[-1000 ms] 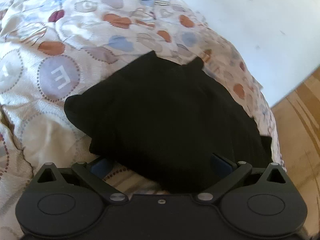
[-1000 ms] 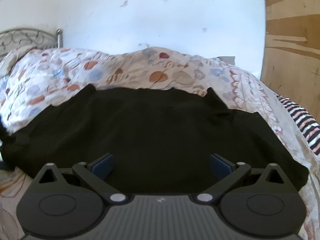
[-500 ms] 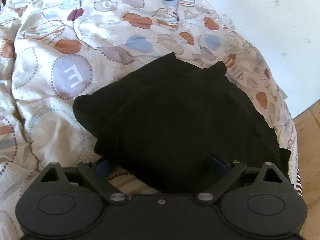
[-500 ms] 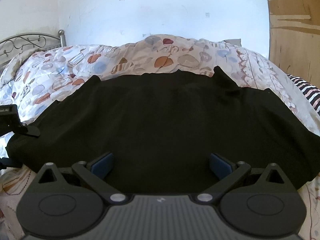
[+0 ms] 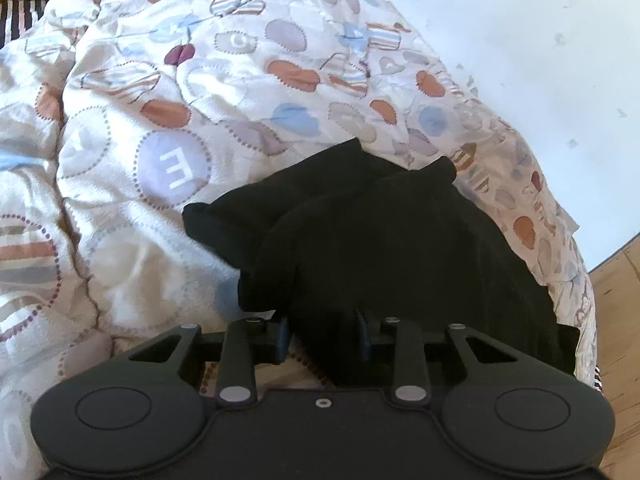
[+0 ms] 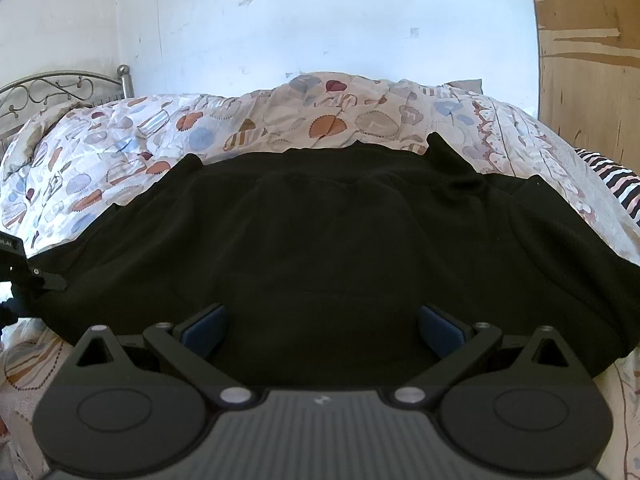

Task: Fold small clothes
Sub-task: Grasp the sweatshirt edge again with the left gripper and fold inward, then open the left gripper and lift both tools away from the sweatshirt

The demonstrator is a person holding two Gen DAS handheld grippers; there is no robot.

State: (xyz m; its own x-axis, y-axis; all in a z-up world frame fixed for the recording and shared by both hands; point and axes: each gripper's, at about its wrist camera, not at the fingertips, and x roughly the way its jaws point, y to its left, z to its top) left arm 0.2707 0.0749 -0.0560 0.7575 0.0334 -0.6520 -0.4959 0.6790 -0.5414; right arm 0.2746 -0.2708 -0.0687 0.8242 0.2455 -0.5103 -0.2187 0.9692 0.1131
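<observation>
Black knit garment [image 5: 400,248], soft and dark, lies spread on the quilted bedspread with coloured circles and hearts [image 5: 168,128] near the bed's near edge, close to the wooden floor [image 5: 616,320]. In the right wrist view the same black garment [image 6: 328,248] spans nearly the whole width, mostly flat, far hem roughly straight with two small peaks at the corners. In the left view its left end looks bunched, with a layer lapped over another, so maybe one partial fold is in; I can't tell for sure, fabric is too dark to read creases. Left tongs [image 5: 323,334]: jaws closing, narrow gap, a ridge of the black cloth's near edge sits between the blue pads [image 5: 283,334] and appears pinched. Right tongs [image 6: 323,330]: jaws wide apart, over the near edge of the garment, pads clear of the cloth, nothing held. The left tongs' body shows at the left edge of the right view, so both are working the same near hem. Judgement: early in the task. One grab underway, second not yet made, main folds all left. Beyond: metal bed frame [image 6: 60,88], white marked wall [image 6: 320,20], striped fabric [image 6: 616,176] at the right edge of the bed.
</observation>
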